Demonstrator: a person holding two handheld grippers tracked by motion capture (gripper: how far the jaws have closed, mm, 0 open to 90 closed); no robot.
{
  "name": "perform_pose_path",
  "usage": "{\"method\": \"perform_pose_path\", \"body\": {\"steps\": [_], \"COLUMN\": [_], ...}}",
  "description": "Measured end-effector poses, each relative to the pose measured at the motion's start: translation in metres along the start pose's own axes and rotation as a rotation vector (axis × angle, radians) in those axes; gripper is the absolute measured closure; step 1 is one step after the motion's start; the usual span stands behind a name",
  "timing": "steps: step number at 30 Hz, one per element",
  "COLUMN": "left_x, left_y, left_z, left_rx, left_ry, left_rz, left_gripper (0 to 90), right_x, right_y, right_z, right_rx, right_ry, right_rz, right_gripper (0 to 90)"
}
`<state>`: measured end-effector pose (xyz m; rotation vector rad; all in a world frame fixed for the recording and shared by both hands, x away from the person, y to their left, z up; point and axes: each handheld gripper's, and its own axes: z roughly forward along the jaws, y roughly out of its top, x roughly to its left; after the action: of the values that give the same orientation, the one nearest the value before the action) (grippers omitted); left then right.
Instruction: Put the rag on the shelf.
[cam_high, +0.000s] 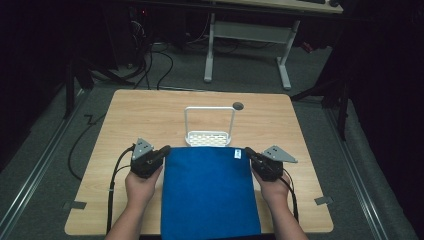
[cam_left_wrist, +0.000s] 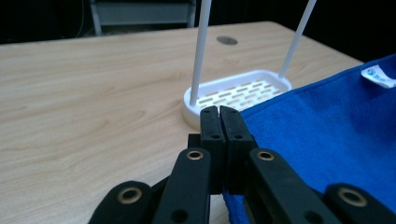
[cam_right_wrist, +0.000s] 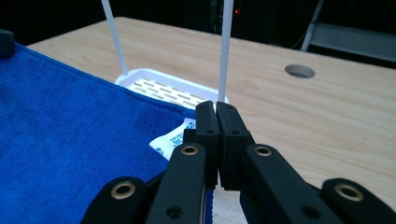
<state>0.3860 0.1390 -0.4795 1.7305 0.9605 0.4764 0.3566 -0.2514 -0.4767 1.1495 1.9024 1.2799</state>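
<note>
A blue towel (cam_high: 207, 195) lies spread on the wooden table (cam_high: 140, 115) and hangs over its near edge. My left gripper (cam_high: 165, 148) is shut on the towel's far left corner, and my right gripper (cam_high: 246, 150) is shut on the far right corner beside a white tag (cam_high: 237, 154). In the left gripper view the jaws (cam_left_wrist: 219, 109) are pressed together with the blue towel (cam_left_wrist: 327, 121) running off to the right. In the right gripper view the jaws (cam_right_wrist: 217, 105) pinch the towel (cam_right_wrist: 70, 130) just past the tag (cam_right_wrist: 170, 140). A white rack (cam_high: 208, 137) with a tall wire hoop stands just beyond the towel's far edge.
A round cable hole (cam_high: 238, 106) sits in the table behind the rack. Bare wood stretches left, right and beyond the rack. On the floor past the table stand a desk with white legs (cam_high: 209, 55) and loose cables (cam_high: 150, 65).
</note>
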Motion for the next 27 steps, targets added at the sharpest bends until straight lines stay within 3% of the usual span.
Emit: {"method": "perform_pose_path", "body": {"steps": [7, 15, 27], "left_x": [-0.005, -0.020, -0.033], "left_y": [0.011, 0.028, 0.045], "left_z": [-0.014, -0.034, -0.057], "left_rx": [-0.069, -0.170, -0.254], "left_ry": [-0.010, -0.011, -0.025], "left_rz": [0.000, 0.038, 0.076], "left_gripper": [89.4, 89.4, 89.4], "right_x": [0.006, 0.011, 0.021], "right_y": [0.008, 0.025, 0.047], "right_z": [-0.015, -0.040, -0.063], "right_rx": [-0.054, -0.150, -0.250], "right_ry": [-0.001, -0.005, 0.014], "right_rz": [-0.010, -0.014, -0.035], "right_gripper": [89.2, 89.2, 89.1]}}
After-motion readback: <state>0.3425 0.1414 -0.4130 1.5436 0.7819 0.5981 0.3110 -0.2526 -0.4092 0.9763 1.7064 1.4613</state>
